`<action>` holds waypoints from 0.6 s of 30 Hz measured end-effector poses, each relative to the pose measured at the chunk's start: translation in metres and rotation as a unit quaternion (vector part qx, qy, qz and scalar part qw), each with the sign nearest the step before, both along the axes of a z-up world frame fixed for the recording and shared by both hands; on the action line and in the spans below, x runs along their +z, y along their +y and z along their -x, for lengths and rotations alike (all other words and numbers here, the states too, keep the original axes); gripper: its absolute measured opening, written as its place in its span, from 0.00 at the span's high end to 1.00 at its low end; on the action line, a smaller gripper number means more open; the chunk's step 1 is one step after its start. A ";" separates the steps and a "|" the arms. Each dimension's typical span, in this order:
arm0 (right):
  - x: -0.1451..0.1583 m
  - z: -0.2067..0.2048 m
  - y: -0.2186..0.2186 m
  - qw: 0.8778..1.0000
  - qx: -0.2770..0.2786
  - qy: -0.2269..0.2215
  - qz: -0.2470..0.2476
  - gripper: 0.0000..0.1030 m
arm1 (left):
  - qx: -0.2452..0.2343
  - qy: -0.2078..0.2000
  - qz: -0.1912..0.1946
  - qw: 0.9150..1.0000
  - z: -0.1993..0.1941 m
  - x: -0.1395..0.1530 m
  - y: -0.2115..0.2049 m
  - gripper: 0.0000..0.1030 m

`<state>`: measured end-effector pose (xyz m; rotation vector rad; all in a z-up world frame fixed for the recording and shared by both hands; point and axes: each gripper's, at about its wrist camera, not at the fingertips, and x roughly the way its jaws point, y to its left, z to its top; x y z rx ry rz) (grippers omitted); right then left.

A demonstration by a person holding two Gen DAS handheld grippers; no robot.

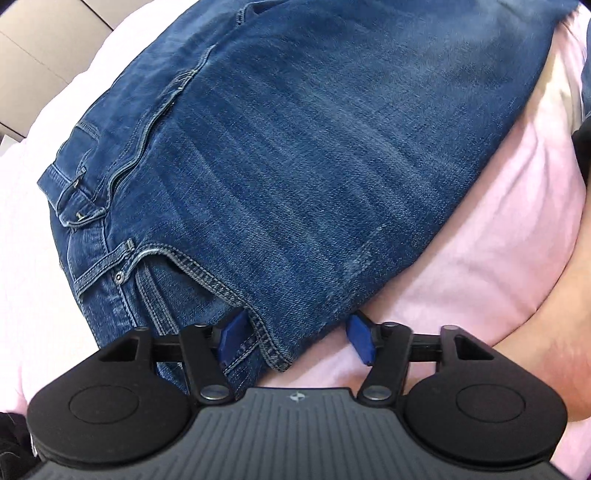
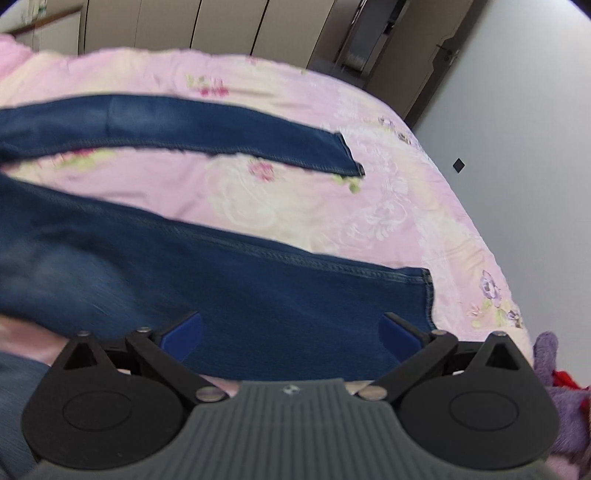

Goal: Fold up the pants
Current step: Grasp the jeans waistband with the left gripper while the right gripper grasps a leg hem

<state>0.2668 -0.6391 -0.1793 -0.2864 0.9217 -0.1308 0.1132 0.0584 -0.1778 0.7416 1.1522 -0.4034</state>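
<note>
Both grippers spread: left gripper [image 1: 295, 338] straddles jeans [image 1: 295, 158] waist corner, right gripper [image 2: 291, 332] over near leg [image 2: 258, 295], legs running rightward.

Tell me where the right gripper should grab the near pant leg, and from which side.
Grip the near leg at its hem, on the lower corner nearest the right gripper. Come in from the near edge: the leg lies flat on the bedspread, and its free edge there lets one finger slide underneath.

Pink floral bedspread [image 2: 388, 206], beige wardrobe [image 2: 221, 26]
</note>
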 end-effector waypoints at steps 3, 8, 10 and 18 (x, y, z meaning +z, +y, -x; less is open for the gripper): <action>-0.019 -0.004 -0.021 0.999 0.015 0.025 0.036 0.19 | -0.002 -0.017 -0.004 1.000 0.005 0.005 -0.004 0.60; -0.060 0.008 -0.033 0.987 0.086 0.073 0.114 0.23 | 0.032 -0.063 0.026 0.997 0.008 0.031 -0.002 0.79; -0.075 0.015 -0.034 0.978 0.122 0.089 0.145 0.23 | 0.057 -0.076 0.047 0.994 0.003 0.045 0.001 0.81; -0.119 0.021 -0.027 0.954 0.195 0.095 0.208 0.29 | 0.121 -0.118 0.103 0.980 -0.009 0.090 0.000 0.82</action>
